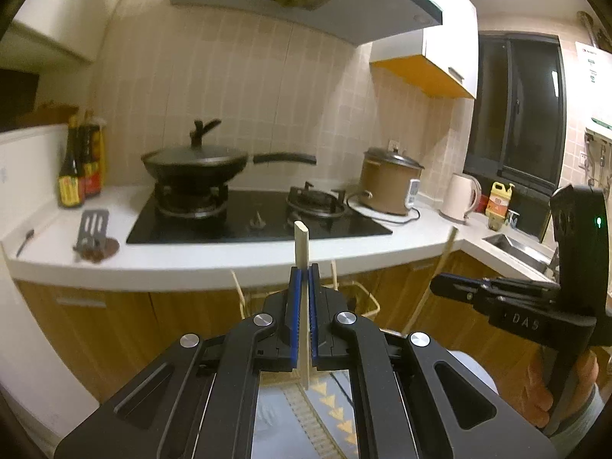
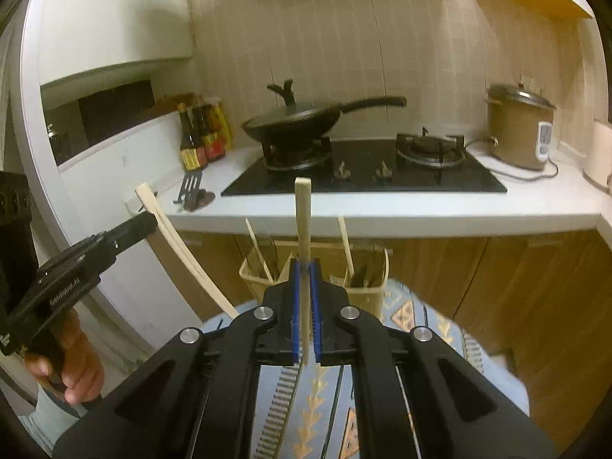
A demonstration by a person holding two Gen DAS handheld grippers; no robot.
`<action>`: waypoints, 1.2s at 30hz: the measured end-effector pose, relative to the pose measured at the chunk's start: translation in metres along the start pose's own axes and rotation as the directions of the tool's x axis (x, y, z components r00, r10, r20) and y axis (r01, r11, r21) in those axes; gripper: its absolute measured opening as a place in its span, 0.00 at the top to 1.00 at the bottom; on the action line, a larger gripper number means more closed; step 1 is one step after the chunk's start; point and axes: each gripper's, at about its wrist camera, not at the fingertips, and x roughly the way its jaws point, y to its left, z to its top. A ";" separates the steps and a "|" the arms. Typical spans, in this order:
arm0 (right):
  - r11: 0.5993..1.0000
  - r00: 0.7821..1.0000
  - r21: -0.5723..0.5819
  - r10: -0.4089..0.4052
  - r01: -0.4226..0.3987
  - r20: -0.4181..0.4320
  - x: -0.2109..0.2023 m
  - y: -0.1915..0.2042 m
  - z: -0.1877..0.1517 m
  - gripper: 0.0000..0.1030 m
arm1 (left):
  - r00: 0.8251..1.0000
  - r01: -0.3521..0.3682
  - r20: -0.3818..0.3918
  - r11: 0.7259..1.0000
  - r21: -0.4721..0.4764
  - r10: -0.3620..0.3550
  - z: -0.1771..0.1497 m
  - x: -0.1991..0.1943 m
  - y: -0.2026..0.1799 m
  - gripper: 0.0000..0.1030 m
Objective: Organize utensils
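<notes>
My left gripper [image 1: 303, 272] is shut on a pale wooden chopstick [image 1: 301, 244] that stands upright between its blue pads. My right gripper [image 2: 305, 264] is shut the same way on a second upright chopstick [image 2: 302, 222]. Each gripper shows in the other's view. The right gripper [image 1: 434, 286] is at the right with its thin stick [image 1: 443, 260]. The left gripper [image 2: 151, 222] is at the left with its slanted stick [image 2: 183, 252]. Below and ahead, a woven basket [image 2: 376, 290] on a patterned cloth [image 2: 405, 313] holds several more chopsticks [image 2: 346, 244]. The left gripper's body mostly hides the basket [image 1: 369, 304].
A white counter [image 1: 191, 260] runs across ahead with a black hob [image 1: 267, 225], a lidded wok [image 1: 195, 162], a rice cooker [image 1: 386, 183], sauce bottles [image 1: 72, 179], a slotted spatula [image 1: 91, 229], a spoon [image 1: 25, 241], a kettle [image 1: 459, 197] and a sink [image 1: 512, 246]. Wooden cabinet doors [image 2: 516, 275] are below. A hand [image 2: 76, 363] holds the left gripper's handle.
</notes>
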 end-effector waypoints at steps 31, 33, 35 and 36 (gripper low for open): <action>0.999 0.979 0.023 0.032 -0.028 -0.201 0.054 -0.028 -0.021 0.94 | 1.000 0.002 0.002 1.000 -0.023 -0.002 0.021 0.027 0.011 0.99; 0.998 0.970 0.049 0.047 -0.036 -0.239 0.063 -0.034 -0.033 0.92 | 1.000 0.000 -0.003 0.999 -0.033 0.000 0.016 0.024 0.015 0.99; 0.997 0.952 0.049 0.064 -0.051 -0.300 0.078 -0.033 -0.050 0.83 | 1.000 -0.011 -0.008 0.999 -0.038 0.010 0.010 0.018 0.021 0.99; 0.997 0.941 0.039 0.076 -0.067 -0.329 0.087 -0.029 -0.059 0.72 | 1.000 -0.019 -0.011 0.999 -0.040 0.018 0.006 0.013 0.025 0.99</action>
